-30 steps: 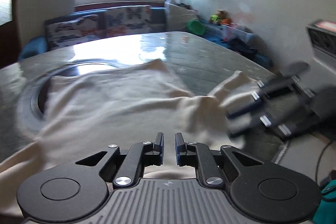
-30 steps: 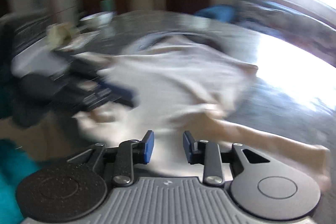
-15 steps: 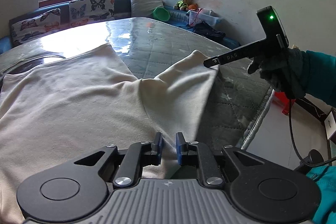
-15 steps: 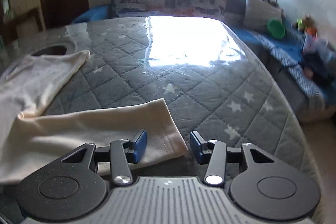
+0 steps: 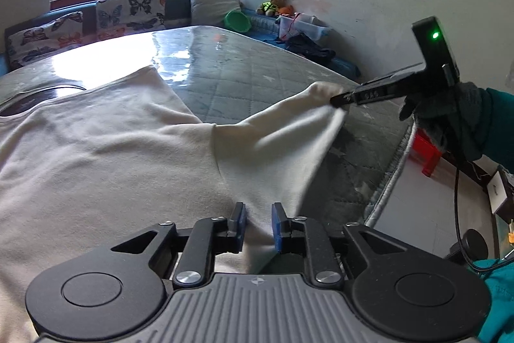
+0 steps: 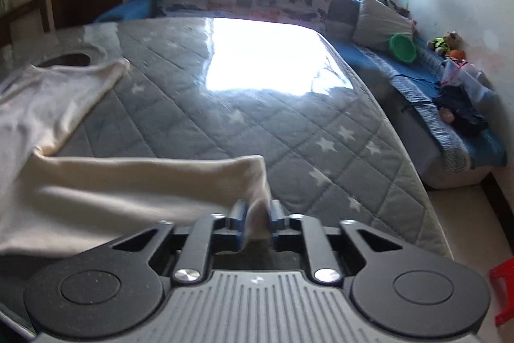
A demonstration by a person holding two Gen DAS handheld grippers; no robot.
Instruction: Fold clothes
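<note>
garment (image 5: 106,156): plain cream
mattress (image 6: 289,124): grey quilted diamonds with white stars
cushions (image 5: 128,10): white with butterfly print
bowl (image 6: 401,49): green
stool (image 5: 427,150): red
sleeve (image 5: 501,130): teal
claw pads (image 5: 277,227): blue

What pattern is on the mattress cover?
Grey quilted diamonds with white stars on the mattress cover; clearest in the right wrist view.
</note>
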